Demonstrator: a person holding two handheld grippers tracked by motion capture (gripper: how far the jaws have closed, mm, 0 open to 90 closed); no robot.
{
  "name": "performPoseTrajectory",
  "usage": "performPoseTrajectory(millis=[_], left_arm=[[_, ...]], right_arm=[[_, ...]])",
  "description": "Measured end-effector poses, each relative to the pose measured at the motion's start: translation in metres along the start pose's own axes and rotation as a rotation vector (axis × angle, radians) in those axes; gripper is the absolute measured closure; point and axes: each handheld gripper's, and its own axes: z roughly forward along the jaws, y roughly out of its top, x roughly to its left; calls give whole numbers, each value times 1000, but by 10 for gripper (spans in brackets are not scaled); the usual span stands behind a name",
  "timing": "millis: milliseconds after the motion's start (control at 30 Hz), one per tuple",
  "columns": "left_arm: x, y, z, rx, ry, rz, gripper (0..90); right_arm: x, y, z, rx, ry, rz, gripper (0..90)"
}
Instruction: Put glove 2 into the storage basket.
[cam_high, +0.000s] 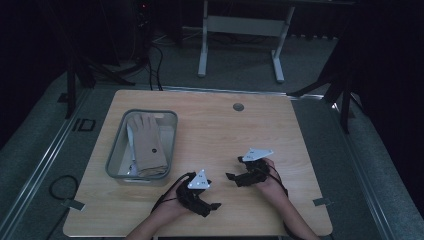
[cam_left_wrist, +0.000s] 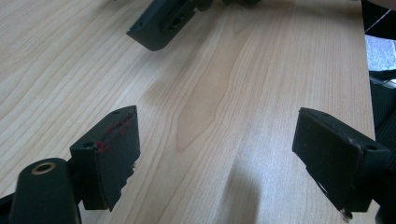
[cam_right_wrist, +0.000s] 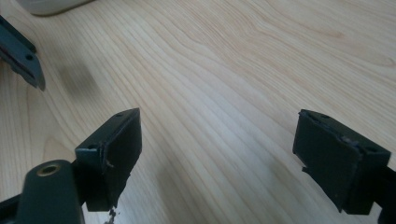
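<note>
Fingers of both grippers spread, left gripper (cam_high: 216, 205) and right gripper (cam_high: 235, 168) low over table (cam_high: 210, 120).

Bin (cam_high: 116, 150) on bench (cam_high: 225, 130), left side; glove (cam_high: 147, 142) lies in it. Left gripper (cam_high: 216, 205) and right gripper (cam_high: 231, 176) near front edge, right of bin, close together

Lying smooth and matt under both claws: pale, grained wooden table top (cam_left_wrist: 219, 93). Showing matt black plastic, scuffed and red-smeared: left gripper (cam_left_wrist: 217, 149) pads. Sitting left of them: translucent grey plastic bin (cam_high: 116, 150) holding beige knitted cloth gloves (cam_high: 147, 142).
</note>
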Motion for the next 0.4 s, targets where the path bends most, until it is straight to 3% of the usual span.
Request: performPoseTrajectory(millis=[400], left_arm=[[-1, -2, 1, 11, -3, 16, 152]], right_arm=[[-2, -5, -3, -3, -5, -7, 154]])
